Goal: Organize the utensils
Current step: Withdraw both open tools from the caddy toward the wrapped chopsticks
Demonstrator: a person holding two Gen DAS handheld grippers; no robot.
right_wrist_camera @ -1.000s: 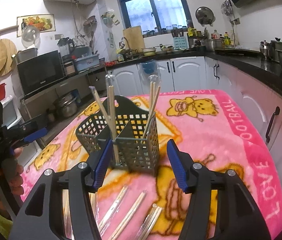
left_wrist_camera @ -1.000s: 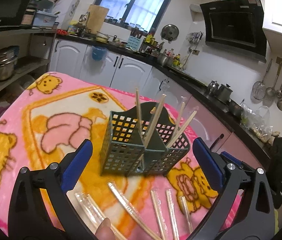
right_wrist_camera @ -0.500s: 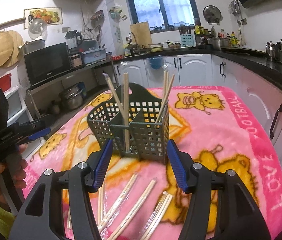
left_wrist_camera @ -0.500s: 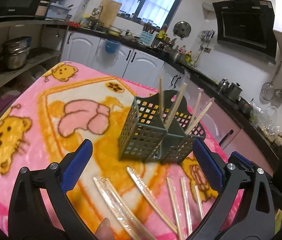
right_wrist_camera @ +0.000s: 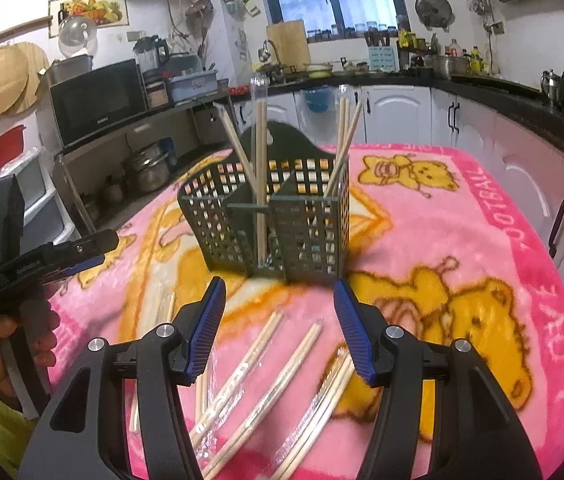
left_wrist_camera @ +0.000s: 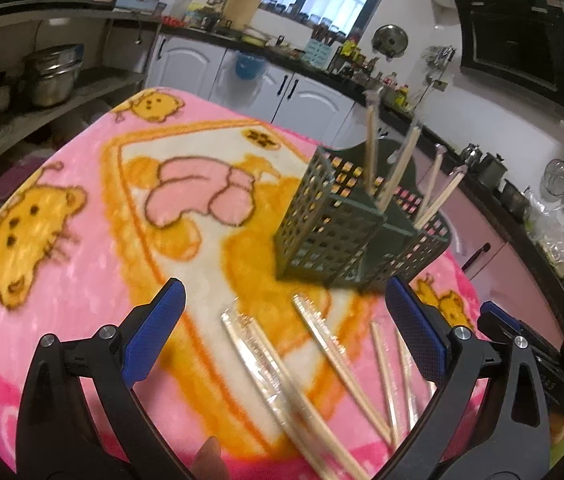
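Reaching for the next pick is where we judge ourselves to be: several chopsticks already stand in the green slotted caddy [left_wrist_camera: 357, 236], while more wrapped chopsticks [left_wrist_camera: 282, 364] lie loose on the pink blanket [left_wrist_camera: 94, 248] that covers the table, just in front of the caddy. On the left, our left tool [left_wrist_camera: 282, 336] hangs low over the near ends of those loose sticks, tilted downward, its blue pads wide apart with nothing between them; one wrapped pair lies almost under its middle. The next move, as we read it, calls for lowering onto a single pair, lining the pads across it, and closing without dragging its neighbours. In the middle, the caddy stands upright, its sticks leaning in separate compartments. On the right, our right tool [right_wrist_camera: 280, 328] also points down toward the table, jaws about half apart and empty, with loose sticks fanned out beneath it; the other hand [right_wrist_camera: 22, 332] grips its handle at the far left of that view
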